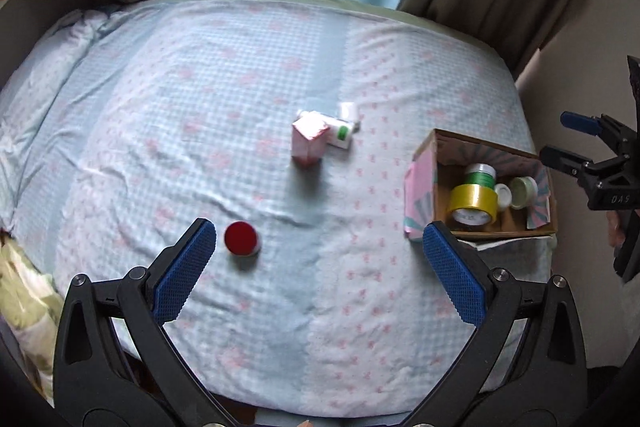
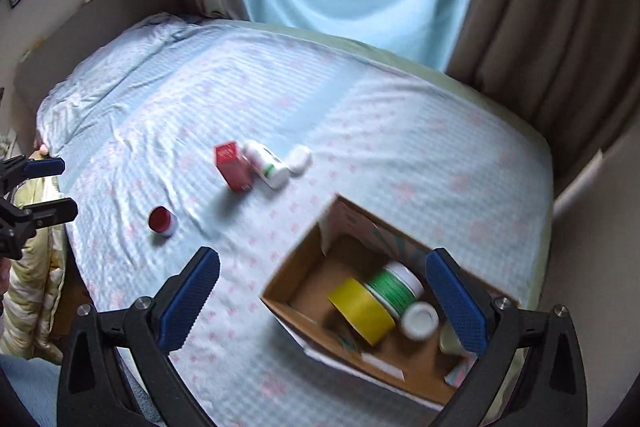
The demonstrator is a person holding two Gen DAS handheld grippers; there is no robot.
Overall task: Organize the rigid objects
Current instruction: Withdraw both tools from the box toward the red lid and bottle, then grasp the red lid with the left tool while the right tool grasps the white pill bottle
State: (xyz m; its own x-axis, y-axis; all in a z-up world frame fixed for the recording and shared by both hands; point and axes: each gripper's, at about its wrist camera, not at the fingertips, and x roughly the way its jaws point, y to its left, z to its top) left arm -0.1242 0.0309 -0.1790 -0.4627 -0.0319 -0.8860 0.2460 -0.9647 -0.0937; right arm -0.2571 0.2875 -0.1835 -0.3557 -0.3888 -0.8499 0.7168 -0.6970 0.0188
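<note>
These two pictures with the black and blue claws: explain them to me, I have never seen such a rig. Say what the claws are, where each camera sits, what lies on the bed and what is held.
The claws are hand-held two-finger grippers, one in each of a person's hands, each carrying a wide-angle camera that looks along its fingers. One picture comes from the left gripper, the other from the right gripper. Both are open and hold nothing.

On the bed lie a red-lidded jar, a small pink carton, a white bottle and a small white container. At the bed's edge a cardboard box already holds a yellow tape roll, a green spool and small jars.
</note>
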